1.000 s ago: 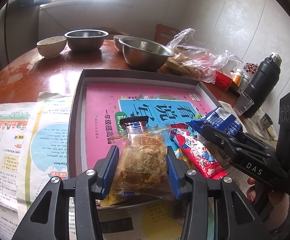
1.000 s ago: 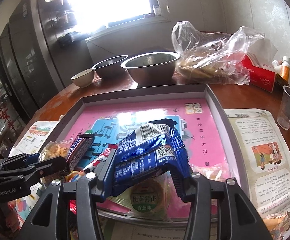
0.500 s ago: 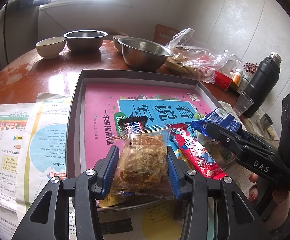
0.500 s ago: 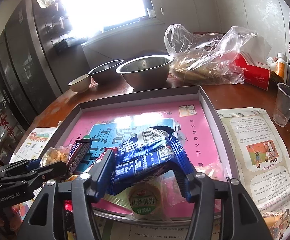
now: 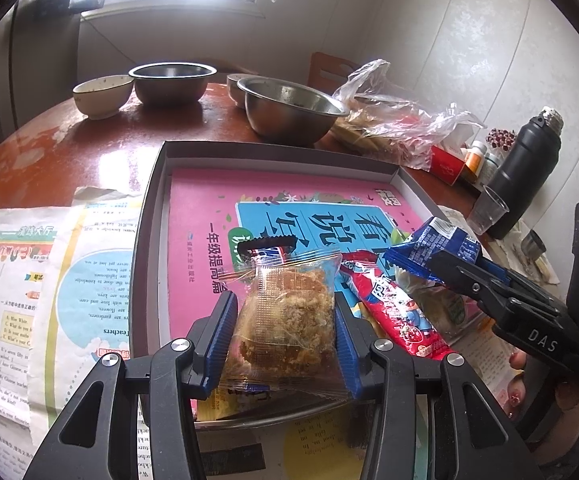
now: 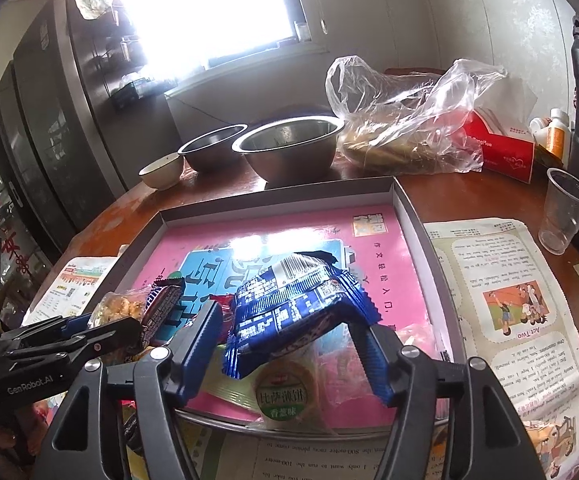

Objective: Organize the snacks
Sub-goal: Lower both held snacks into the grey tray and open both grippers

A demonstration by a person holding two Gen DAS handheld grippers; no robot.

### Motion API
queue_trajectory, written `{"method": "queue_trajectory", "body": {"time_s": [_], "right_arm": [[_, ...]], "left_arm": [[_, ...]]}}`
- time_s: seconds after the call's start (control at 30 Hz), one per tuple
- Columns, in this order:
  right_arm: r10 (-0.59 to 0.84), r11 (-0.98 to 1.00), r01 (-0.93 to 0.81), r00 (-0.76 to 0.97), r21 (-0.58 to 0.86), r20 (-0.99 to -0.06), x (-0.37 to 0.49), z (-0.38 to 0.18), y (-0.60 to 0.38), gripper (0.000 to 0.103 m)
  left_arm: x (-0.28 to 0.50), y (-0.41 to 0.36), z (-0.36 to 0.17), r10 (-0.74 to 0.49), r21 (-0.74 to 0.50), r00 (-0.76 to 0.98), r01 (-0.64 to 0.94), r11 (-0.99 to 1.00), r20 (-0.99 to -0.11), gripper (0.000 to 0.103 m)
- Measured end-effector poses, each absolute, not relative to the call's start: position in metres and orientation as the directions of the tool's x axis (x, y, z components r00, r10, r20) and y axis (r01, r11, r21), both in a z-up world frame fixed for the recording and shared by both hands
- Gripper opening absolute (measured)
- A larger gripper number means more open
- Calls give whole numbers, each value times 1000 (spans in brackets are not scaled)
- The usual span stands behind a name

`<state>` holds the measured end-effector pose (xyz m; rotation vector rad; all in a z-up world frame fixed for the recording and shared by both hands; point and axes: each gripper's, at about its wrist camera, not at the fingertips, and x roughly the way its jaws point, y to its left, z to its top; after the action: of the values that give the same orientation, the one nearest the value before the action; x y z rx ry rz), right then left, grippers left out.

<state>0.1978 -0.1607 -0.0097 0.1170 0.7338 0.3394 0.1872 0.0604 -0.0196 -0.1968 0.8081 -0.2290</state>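
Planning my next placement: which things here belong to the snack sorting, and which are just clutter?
Job: clear-wrapped crumbly cake in left gripper; blue packet in right gripper; red packet; grey tray.
Clutter: steel bowls, flask, plastic cup, newspaper.

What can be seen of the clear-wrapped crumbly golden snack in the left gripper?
The clear-wrapped golden snack is a crumbly, flaky cake sealed in a transparent crinkled plastic packet with crimped ends. The left gripper is shut on its sides with blue pads, holding it above the near edge of the grey tray. A dark bar wrapper sits just behind it.
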Motion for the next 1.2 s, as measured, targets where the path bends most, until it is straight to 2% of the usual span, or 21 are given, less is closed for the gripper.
{"method": "queue_trajectory", "body": {"time_s": [0.37,0.5,0.8,1.2], "right_arm": [[331,944,-249,701,219,-631,192,-5,-166,67],[335,942,-252,704,220,-626,190,-2,-165,67],[336,942,-256,706,218,-624,187,-1,-164,68],[334,942,-257,708,214,-622,183,2,-164,68]], "left_arm": [[189,59,-22,-266,-248,662,123,961,-700,55],[188,57,-20,-257,-234,665,125,964,-701,61],[187,56,-18,-238,-216,669,118,969,-704,68],[184,61,-13,-225,-210,679,106,972,-698,74]]}}
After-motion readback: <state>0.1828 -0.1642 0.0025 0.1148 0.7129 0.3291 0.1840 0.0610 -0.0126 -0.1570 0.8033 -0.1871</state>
